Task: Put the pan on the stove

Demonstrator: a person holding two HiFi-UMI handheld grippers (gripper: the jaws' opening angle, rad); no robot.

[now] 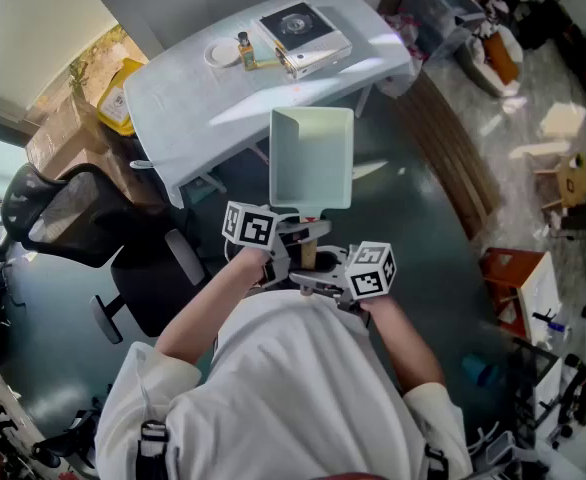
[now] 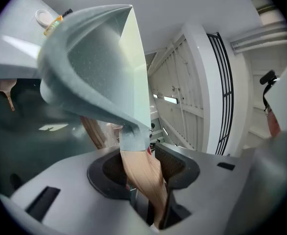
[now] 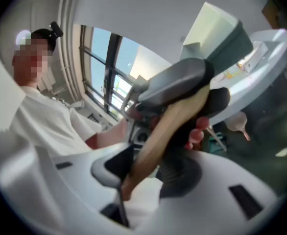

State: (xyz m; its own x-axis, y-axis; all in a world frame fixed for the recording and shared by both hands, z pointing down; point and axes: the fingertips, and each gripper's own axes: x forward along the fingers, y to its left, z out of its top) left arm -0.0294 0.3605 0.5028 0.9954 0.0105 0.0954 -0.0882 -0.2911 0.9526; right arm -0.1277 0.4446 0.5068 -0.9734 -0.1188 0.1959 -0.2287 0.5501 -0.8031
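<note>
pan (image 2: 94, 72), handle (image 2: 142, 185) in left hand-held gripper (image 2: 144, 156)

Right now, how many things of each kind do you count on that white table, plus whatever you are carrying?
pan, carried by its wooden handle: 1
portable stove, on the white table: 1
small bottle: 1
small white dish: 1
Total: 4 that I can make out. The small bits beside the stove are too unclear to name.

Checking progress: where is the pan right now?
In the head view's centre, the pan is in the air before the person, its handle clamped by the left gripper and right gripper, short of the white table bearing the stove.
</note>
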